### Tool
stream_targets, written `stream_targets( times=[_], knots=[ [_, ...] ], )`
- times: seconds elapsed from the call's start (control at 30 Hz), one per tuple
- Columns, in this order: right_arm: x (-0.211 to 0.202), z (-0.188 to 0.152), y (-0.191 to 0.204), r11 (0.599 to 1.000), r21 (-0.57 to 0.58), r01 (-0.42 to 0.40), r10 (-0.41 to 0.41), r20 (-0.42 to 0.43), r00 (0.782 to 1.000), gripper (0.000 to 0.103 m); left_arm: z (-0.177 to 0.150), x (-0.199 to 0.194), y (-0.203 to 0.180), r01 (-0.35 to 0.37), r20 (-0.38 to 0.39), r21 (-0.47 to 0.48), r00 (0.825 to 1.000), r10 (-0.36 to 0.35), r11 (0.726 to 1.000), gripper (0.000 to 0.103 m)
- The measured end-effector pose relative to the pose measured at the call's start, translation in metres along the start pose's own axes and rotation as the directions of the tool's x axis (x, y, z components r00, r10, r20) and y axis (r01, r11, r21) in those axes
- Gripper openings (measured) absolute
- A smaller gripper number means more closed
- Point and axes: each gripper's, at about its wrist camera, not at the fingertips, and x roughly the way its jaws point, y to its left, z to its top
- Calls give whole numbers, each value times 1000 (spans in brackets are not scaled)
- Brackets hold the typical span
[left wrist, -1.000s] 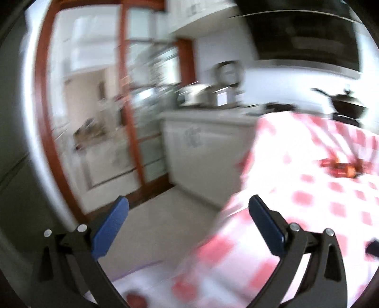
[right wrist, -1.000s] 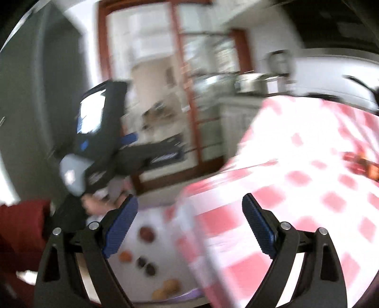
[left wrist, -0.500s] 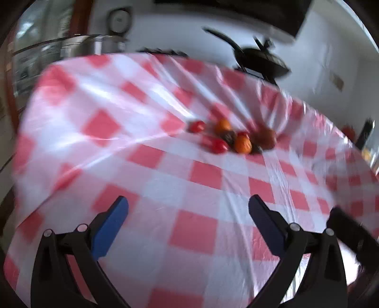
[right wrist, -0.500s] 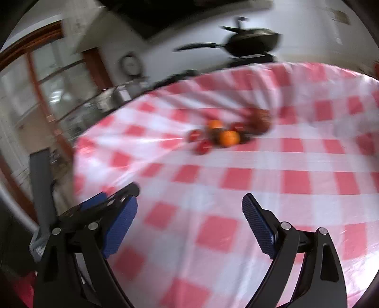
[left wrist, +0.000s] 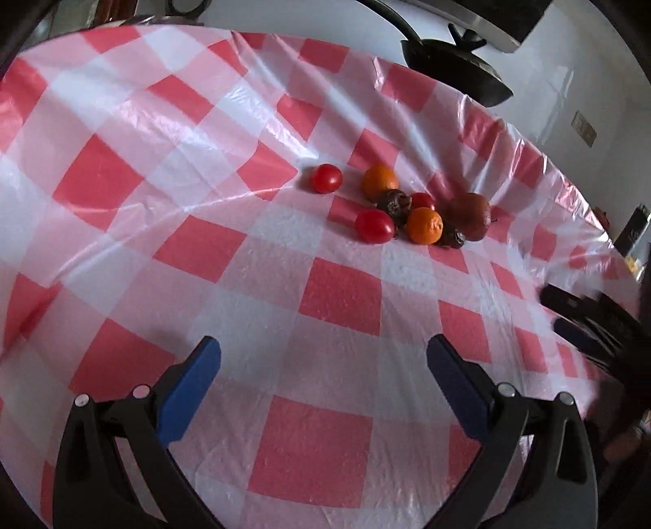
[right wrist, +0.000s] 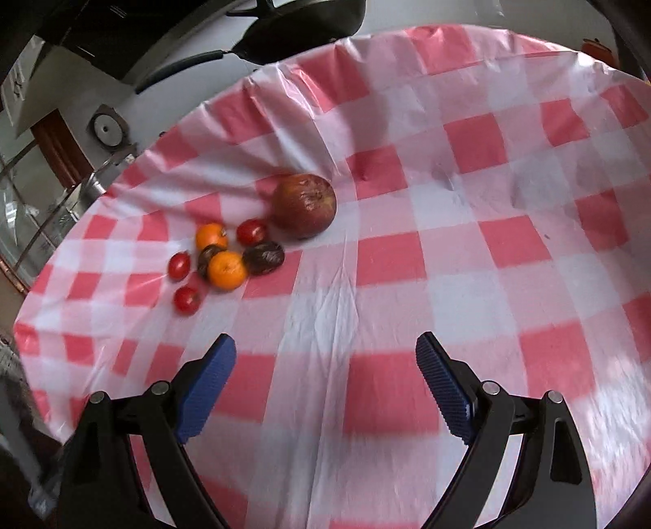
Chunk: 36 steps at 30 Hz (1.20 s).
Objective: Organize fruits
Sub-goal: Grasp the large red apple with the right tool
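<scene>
A small heap of fruit lies on a red and white checked tablecloth [left wrist: 341, 293]. It has a large reddish-brown apple [right wrist: 304, 205], two oranges [right wrist: 227, 269] [right wrist: 210, 235], three red tomatoes [right wrist: 186, 300] and two dark wrinkled fruits [right wrist: 263, 257]. In the left wrist view the heap shows ahead: the apple [left wrist: 468, 215], an orange [left wrist: 424, 225], a tomato [left wrist: 325, 178]. My left gripper [left wrist: 323, 362] is open and empty, well short of the fruit. My right gripper [right wrist: 325, 366] is open and empty, with the heap ahead to its left.
A black pan [left wrist: 455, 65] stands beyond the table's far edge; it also shows in the right wrist view [right wrist: 301, 24]. The cloth [right wrist: 468, 244] is wrinkled near the fruit. The other gripper's dark body [left wrist: 594, 321] is at the right edge of the left view.
Both grippers swung from facing the kitchen doorway and floor to facing the table. The fruit heap has come into view and grown nearer. Both stayed open.
</scene>
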Motion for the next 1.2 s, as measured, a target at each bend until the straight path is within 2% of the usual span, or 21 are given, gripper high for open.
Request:
stream_targets(
  times=[0.13,0.2,0.27,0.37,0.47,0.57,0.67,0.7,0.77,0.8,0.83,0.9,1.03,1.2],
  knots=[
    [41,17,22,999,-48,-8,7,-28,1000,87,-1,0,0,18,6,-6,1000,-18,1000,102],
    [60,28,32,996,-81,23,-26,-33,999,86,-1,0,0,18,7,-7,1000,-18,1000,102],
    [66,42,26,998,-18,59,-59,-2,998,86,-1,0,1,21,9,-9,1000,-21,1000,102],
    [72,57,10,995,96,15,-16,10,1000,86,-1,0,0,23,8,-5,1000,-23,1000,102],
    [88,74,7,992,128,7,-6,-5,1000,87,-1,2,-4,17,1,13,1000,-17,1000,102],
    [112,87,18,994,88,58,-55,-42,998,87,-2,2,-3,15,1,10,1000,-15,1000,102],
    [133,95,32,991,19,132,-131,-43,990,87,-1,2,-2,10,1,3,1000,-10,1000,102],
    [139,97,35,988,0,156,-155,-54,986,86,-2,3,-2,8,1,1,1000,-8,1000,102],
    [146,99,41,986,-26,164,-166,-66,984,71,-1,3,-2,7,0,-2,1000,-7,1000,102],
    [145,99,44,989,-40,144,-147,-57,988,68,-1,3,-2,7,0,-3,1000,-7,1000,102],
    [143,97,45,988,-51,149,-152,-54,987,68,-1,3,-1,8,-1,-5,1000,-8,1000,102],
    [133,90,41,994,-27,107,-108,-43,993,67,-1,3,0,6,0,-11,1000,-6,1000,102],
    [81,58,22,999,51,-7,8,-17,1000,67,-1,3,0,5,-3,-12,1000,-5,1000,102],
    [17,7,7,997,60,-51,51,2,999,68,-1,5,-1,18,-18,1,1000,-18,1000,102]
  ],
)
